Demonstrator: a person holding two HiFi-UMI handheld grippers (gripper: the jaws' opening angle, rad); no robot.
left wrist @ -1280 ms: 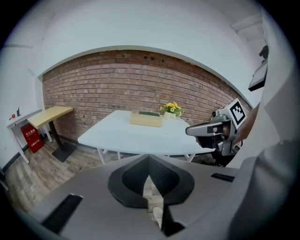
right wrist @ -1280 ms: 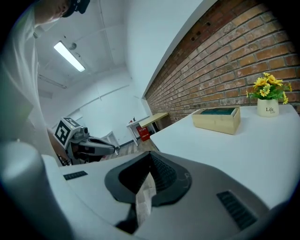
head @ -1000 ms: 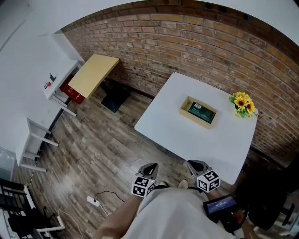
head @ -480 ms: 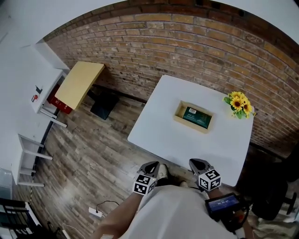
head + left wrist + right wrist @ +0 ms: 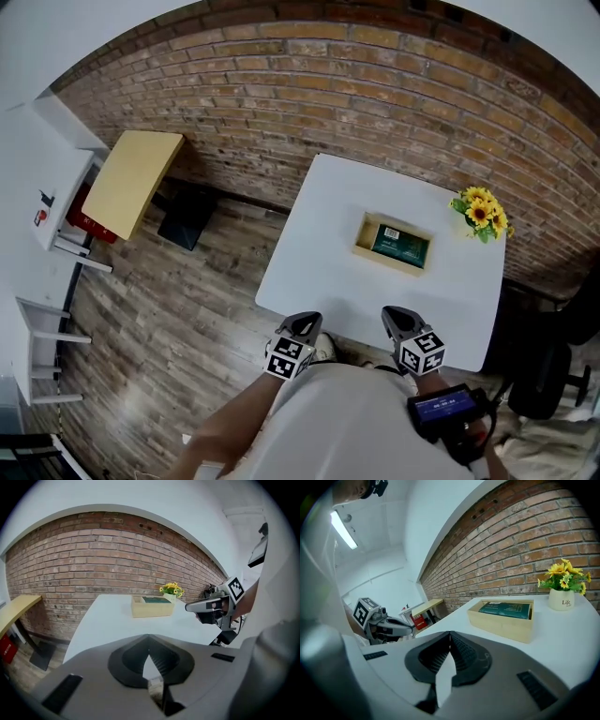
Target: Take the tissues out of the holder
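A shallow wooden holder sits on the white table, right of its middle. A dark green tissue pack lies flat inside it. My left gripper and right gripper are held side by side at the table's near edge, well short of the holder. Both are shut and hold nothing. The left gripper view shows the left gripper's tips meeting, with the holder far ahead. The right gripper points toward the holder and tissue pack.
A small white pot of sunflowers stands at the table's far right corner, just beyond the holder. A brick wall runs behind the table. A yellow-topped desk stands to the left and a black chair to the right.
The view has shifted left to right across the room and the table has come nearer. Both grippers now reach the table's near edge, still shut and side by side.
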